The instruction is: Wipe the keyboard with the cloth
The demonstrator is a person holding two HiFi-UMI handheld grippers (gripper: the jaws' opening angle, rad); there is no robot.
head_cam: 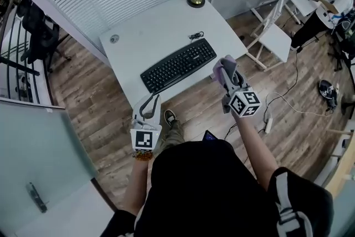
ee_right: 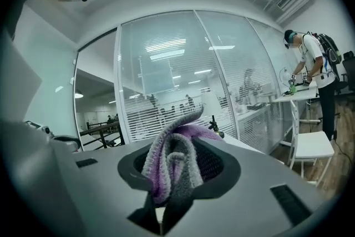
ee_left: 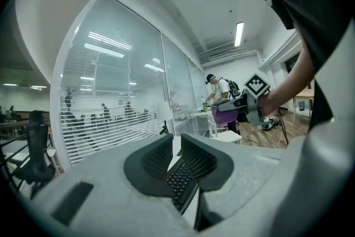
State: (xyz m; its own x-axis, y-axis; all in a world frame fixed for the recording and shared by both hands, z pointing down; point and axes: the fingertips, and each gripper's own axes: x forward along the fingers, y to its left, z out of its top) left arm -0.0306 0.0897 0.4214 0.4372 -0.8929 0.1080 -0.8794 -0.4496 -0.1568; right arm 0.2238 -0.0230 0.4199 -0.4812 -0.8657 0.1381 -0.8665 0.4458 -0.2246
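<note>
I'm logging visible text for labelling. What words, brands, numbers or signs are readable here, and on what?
Key legends on the keyboard: too small to read.
Pale mark at the keyboard's far edge: blurred, unreadable.
Marker cubes: black-and-white patterns, no words.
The cloth: no label shows.
No text can be read anywhere.

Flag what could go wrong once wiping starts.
1. The cloth is bunched in the right tool with a loose fold sticking up; it may catch on keys.
2. The keyboard lies near the table edge, unheld; the left tool is shut and off it, so a stroke might shove it.
</note>
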